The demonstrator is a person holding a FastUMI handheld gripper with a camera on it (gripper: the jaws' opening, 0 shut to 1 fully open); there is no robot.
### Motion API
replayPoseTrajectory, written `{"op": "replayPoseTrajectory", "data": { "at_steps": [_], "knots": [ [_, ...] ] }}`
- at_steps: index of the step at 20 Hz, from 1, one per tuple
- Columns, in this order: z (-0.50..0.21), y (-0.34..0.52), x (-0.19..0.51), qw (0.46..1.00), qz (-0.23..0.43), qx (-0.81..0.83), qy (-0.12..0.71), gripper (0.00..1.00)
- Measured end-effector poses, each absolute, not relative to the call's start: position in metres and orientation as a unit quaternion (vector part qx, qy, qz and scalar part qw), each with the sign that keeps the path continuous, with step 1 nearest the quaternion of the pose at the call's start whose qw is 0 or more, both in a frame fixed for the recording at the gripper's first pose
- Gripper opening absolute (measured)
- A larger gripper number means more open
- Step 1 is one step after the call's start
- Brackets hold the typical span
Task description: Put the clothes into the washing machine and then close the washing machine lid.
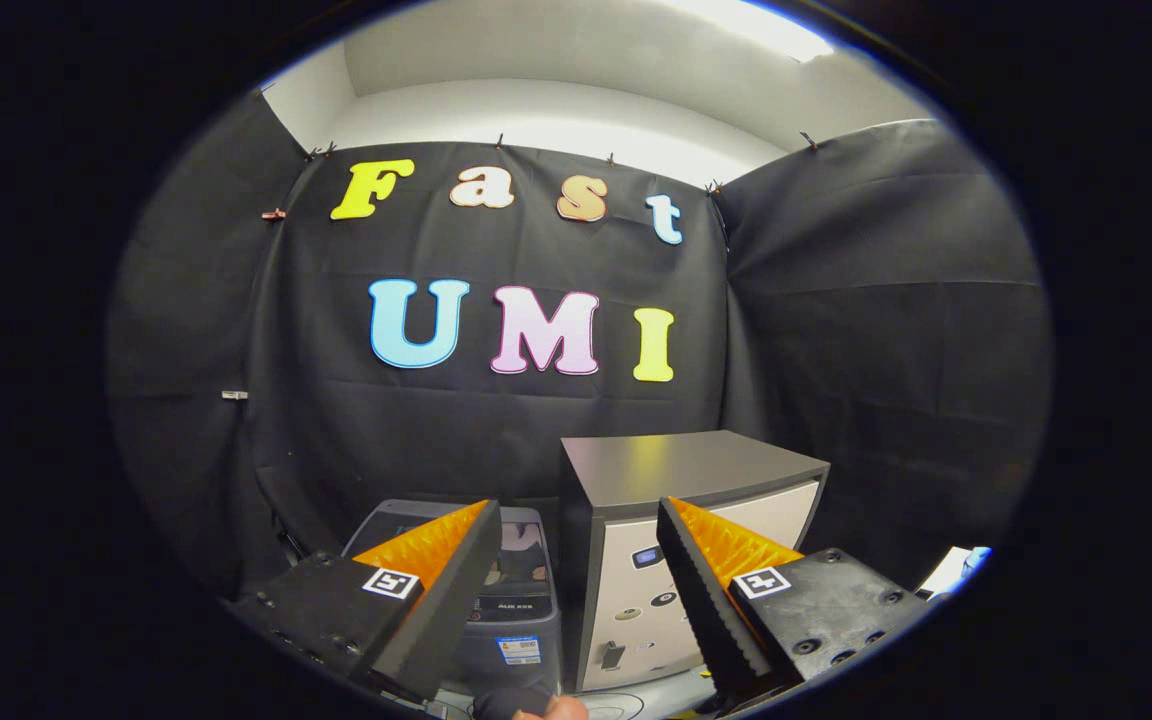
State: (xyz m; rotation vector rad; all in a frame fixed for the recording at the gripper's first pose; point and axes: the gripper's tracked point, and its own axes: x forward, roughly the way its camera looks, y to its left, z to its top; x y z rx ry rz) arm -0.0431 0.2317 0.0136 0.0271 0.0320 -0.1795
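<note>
Gripper view: we are seeing one gripper [576, 520], its two fingers [436, 590] spread wide apart, released, nothing held between them. We are counting two box-shaped appliances on the floor ahead, standing side by side against the black cloth wall [836, 330].

The washing machine [521, 600] is sitting low, just ahead of the fingers and partly hidden behind the left one. It is looking like a small dark grey top-loader with a glossy flat lid [526, 535] on top that is reflecting the wall; the lid is looking down and closed, though the finger is covering part of it. Its long axis is running upright, front face turned toward us, with a small sticker low on that face.

The cabinet [676, 540] is standing just right of the machine, touching or nearly touching it, we cannot tell which. It is taller, with a dark top and a pale front door.

At the bottom, between the fingers, a bit of a hand [561, 708] is showing beside a dark rounded shape we cannot identify. We cannot make out any clothes for certain.
</note>
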Motion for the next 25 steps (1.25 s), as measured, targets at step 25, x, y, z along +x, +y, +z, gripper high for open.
{"op": "replayPoseTrajectory", "data": {
  "at_steps": [25],
  "knots": [
    [0.0092,0.2332,-0.0417,0.996,-0.088,0.009,0.019,0.98]
  ]
}}
